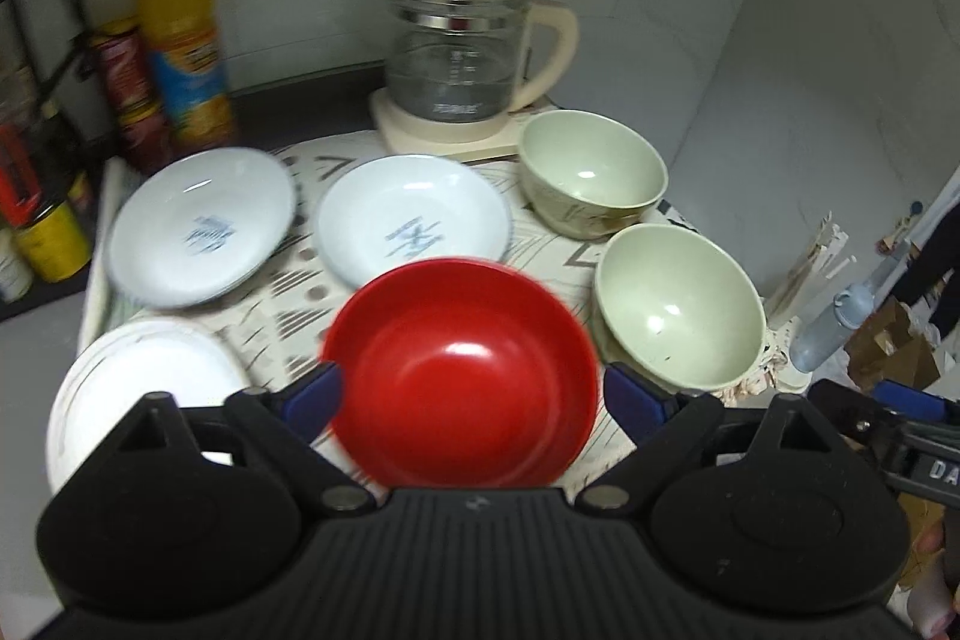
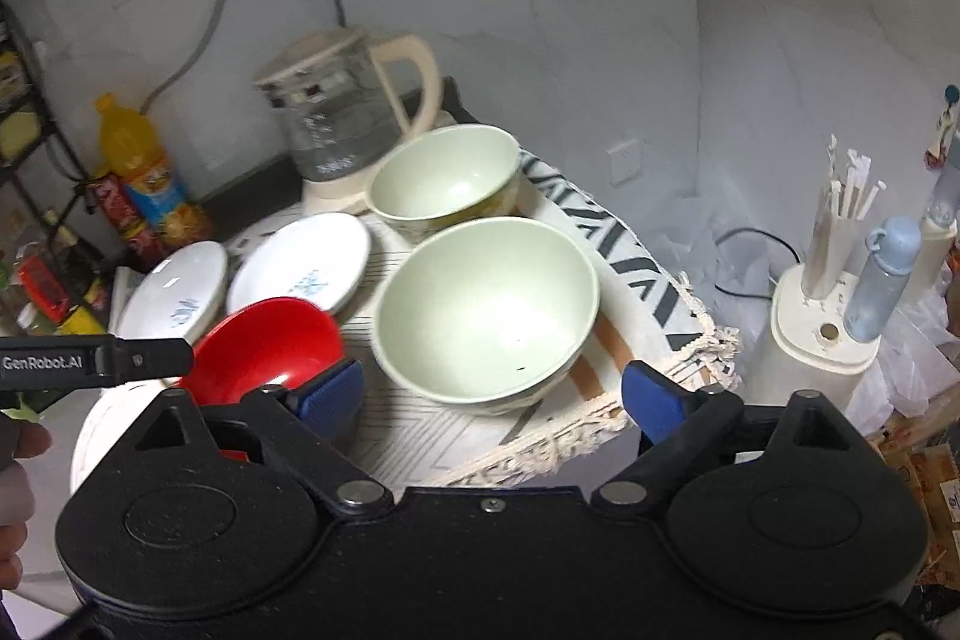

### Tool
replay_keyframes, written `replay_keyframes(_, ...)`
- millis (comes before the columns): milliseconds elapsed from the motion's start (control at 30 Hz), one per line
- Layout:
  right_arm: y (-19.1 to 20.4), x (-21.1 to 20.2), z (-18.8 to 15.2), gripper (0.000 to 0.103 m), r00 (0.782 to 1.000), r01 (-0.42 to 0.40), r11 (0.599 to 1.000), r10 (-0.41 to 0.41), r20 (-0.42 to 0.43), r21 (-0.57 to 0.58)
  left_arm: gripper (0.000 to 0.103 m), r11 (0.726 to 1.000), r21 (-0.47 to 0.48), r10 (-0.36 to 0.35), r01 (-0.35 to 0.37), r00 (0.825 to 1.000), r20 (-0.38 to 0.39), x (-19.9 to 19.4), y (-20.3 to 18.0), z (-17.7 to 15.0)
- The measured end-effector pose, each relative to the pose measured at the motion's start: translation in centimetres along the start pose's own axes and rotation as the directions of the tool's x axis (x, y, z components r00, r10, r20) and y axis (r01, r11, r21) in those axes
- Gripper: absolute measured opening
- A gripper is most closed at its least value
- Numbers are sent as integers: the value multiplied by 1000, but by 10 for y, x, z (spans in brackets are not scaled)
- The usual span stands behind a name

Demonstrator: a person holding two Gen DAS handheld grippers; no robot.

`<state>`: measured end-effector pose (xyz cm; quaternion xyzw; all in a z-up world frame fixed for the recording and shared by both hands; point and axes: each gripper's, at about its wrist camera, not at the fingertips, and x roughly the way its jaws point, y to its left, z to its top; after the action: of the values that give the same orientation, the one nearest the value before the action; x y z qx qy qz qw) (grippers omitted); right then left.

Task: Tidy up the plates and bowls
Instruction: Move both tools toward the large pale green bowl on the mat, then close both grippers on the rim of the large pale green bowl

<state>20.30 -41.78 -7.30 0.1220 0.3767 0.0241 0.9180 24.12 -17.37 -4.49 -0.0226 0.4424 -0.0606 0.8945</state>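
A red bowl (image 1: 468, 340) sits on the patterned cloth (image 1: 282, 292), between the blue fingertips of my left gripper (image 1: 477, 394), which stands open; a small gap shows beside the right pad. Two pale green bowls (image 1: 591, 172) (image 1: 678, 304) stand to its right. My right gripper (image 2: 495, 400) is open just short of the nearer green bowl (image 2: 486, 304), which lies ahead between its fingers. Two white plates with blue marks (image 1: 201, 226) (image 1: 414, 220) lie behind the red bowl. A plain white plate (image 1: 138, 388) lies at the front left.
A glass kettle (image 1: 462, 52) on a cream base stands at the back. An orange juice bottle (image 1: 180, 40) and a red can (image 1: 129, 88) are at the back left beside a dark rack. Right of the cloth's fringed edge stand a cream holder (image 2: 822, 328) and a blue bottle (image 2: 882, 280).
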Motion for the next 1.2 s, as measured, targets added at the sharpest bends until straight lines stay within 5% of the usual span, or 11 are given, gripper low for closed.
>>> replay_keyframes(333, -19, 55, 21, 79, 997, 36, 998, -31, -73, 56, 87, 996, 63, -61, 65, 996, -65, 65, -23, 45)
replay_keyframes(800, -41, 113, 26, 52, 979, 121, 983, -95, -183, 139, 50, 976, 133, -141, 172, 966, -218, 154, -50, 72)
replay_keyframes(1067, -42, 133, 21, 45, 966, 156, 974, -116, -230, 163, 44, 965, 174, -143, 197, 949, -280, 188, -65, 75)
replay_keyframes(1200, -42, 143, 17, 28, 959, 147, 974, -98, -265, 174, 20, 962, 148, -170, 229, 928, -333, 201, -69, 73)
